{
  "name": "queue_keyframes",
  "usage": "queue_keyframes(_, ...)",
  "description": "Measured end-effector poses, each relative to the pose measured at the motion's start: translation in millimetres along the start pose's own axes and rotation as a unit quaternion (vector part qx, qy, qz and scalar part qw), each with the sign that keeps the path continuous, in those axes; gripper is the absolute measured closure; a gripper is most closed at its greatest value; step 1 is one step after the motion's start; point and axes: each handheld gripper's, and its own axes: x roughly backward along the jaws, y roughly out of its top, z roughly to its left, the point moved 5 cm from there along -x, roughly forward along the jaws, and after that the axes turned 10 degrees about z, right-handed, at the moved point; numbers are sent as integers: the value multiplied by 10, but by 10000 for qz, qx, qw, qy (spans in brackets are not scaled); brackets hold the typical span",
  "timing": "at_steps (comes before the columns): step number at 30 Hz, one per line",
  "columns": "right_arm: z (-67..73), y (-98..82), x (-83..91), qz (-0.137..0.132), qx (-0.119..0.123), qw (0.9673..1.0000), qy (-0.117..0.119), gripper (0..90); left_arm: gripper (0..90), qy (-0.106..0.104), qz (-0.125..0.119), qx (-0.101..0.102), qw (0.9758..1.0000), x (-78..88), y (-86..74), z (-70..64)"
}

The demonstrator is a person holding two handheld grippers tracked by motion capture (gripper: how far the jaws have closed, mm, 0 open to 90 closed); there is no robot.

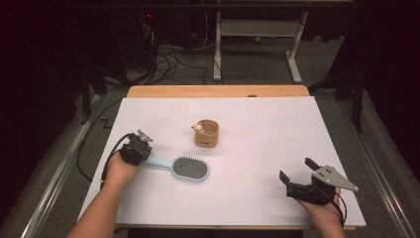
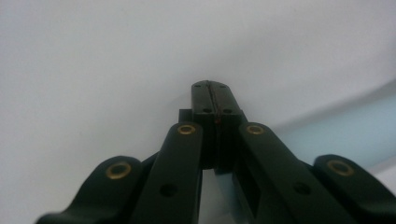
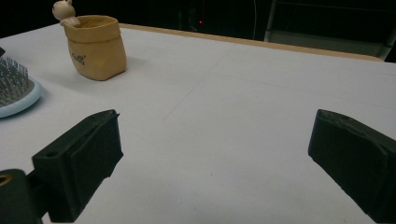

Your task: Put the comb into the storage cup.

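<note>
Left hand-held gripper [image 1: 143, 151] down at the left side of the white worktop [image 1: 257, 144], right at the end of the pale blue handle of the hairbrush [image 1: 184, 168]. Jaws pressed flat together in the left gripper view, nothing between them, tips [image 2: 213, 88] aimed at the white surface, with a blurred pale blue band of the handle [image 2: 336, 135] passing just beside them on the right of that view. Cannot tell whether the closed tips touch the handle or merely sit against it. Hairbrush lying flat, bristles up, handle pointing toward the left hand [image 1: 120, 168], oval head toward the middle of the worktop. Just beyond the brush head, a small tan pouch-shaped holder [image 1: 206, 133] standing upright, with a little pale figure [image 1: 197, 128] perched on its rim at the left; near the brush but apart from it. Right hand-held gripper [image 1: 296, 173] resting low near the front right corner of the worktop, well apart from both brush and holder, jaws spread wide with bare white surface between them [image 3: 215, 154]. In the right gripper view, holder [image 3: 96, 46] at upper left and the edge of the brush head [image 3: 16, 91] at the far left. Dark floor, cables and a metal frame behind the worktop.
</note>
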Motion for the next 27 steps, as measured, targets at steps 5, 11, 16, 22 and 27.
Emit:
queue_keyframes(5, -1, 2, 4, -6, -2, 10000, -4, 34, 900, -110, -150, -79, 9998, 57, -193, -84)
queue_keyframes(11, 8, 1, -1, 34, -18, 10000, 9, 38, 900, -245, -364, -40, 9990, 141, -403, -184)
queue_keyframes(16, 10, 4, -3, 29, -20, 10000, 11, 39, 900, -309, -478, -53, 9984, 203, -539, -279)
queue_keyframes(22, 6, 2, -6, 42, -46, 10000, 12, 39, 900, -349, -504, -115, 9981, 281, -677, -407)
queue_keyframes(27, 5, 2, -2, 34, -54, 10000, 15, 39, 900, -381, -535, -227, 9976, 351, -759, -503)
